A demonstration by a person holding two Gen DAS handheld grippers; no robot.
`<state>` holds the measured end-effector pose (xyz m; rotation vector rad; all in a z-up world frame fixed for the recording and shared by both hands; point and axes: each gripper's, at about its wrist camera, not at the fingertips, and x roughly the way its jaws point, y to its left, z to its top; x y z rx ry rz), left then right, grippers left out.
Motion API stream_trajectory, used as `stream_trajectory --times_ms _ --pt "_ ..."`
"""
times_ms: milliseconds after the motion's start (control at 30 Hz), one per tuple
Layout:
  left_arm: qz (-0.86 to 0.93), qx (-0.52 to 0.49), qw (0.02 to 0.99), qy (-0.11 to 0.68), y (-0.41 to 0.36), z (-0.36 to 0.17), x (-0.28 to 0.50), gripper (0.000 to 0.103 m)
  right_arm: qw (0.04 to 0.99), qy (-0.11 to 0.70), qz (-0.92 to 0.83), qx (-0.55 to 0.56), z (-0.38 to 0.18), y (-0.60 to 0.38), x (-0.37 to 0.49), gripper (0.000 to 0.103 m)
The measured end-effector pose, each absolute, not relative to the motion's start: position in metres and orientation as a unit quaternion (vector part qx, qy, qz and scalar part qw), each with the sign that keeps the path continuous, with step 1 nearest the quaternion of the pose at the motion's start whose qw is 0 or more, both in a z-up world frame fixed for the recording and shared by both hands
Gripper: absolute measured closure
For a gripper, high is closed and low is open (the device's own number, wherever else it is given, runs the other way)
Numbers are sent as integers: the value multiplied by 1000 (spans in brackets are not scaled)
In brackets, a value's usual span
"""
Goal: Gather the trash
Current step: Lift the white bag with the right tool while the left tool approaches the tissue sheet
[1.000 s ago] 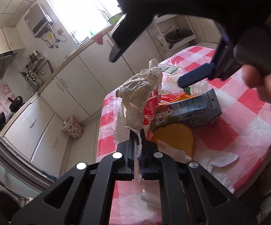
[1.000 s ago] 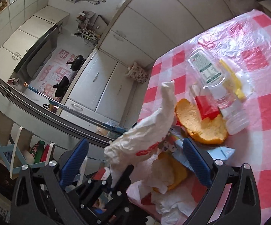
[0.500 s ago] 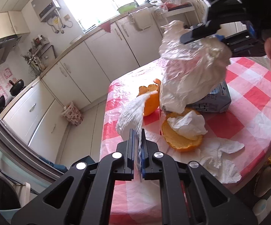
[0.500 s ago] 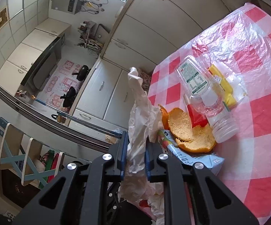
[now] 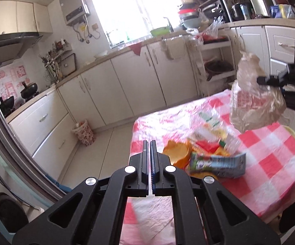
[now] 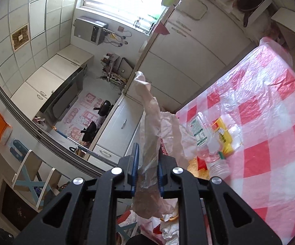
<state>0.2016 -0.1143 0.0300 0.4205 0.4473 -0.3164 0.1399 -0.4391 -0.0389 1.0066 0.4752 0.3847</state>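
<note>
My right gripper (image 6: 146, 159) is shut on a crumpled translucent plastic bag (image 6: 153, 134) and holds it up above the table; the bag also shows at the right of the left wrist view (image 5: 255, 100), hanging from the right gripper (image 5: 277, 81). My left gripper (image 5: 149, 153) is shut with nothing visible between its fingers, near the table's left edge. On the red-and-white checked tablecloth (image 5: 269, 153) lie orange peel (image 5: 178, 151), a grey-blue drink carton (image 5: 218, 163), a clear plastic bottle (image 6: 206, 138) and a yellow-labelled wrapper (image 6: 222, 134).
White kitchen cabinets (image 5: 127, 81) run along the far wall. A small patterned waste bin (image 5: 84, 131) stands on the floor left of the table. A shelf rack (image 5: 216, 61) with pots stands behind the table. White tissue lies by the table's near edge (image 6: 167, 230).
My left gripper has let the bag go and pulled back left, still shut. My right gripper closed on the bag and lifted it up and to the right.
</note>
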Motion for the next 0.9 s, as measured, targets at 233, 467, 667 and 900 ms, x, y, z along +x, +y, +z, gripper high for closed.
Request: stream_trajectory --times_ms 233,467,667,900 --pt "-180 178 923 291 -107 24 208 90 834 216 119 493 -54 -483 106 86" --pt "-133 57 881 450 -36 -51 279 28 825 224 128 503 -64 -483 113 86" --pt "-75 100 862 491 -21 -107 298 21 827 238 136 491 -65 -474 124 86" --pt "-77 28 849 522 10 -133 306 20 822 257 137 490 -72 -466 132 86"
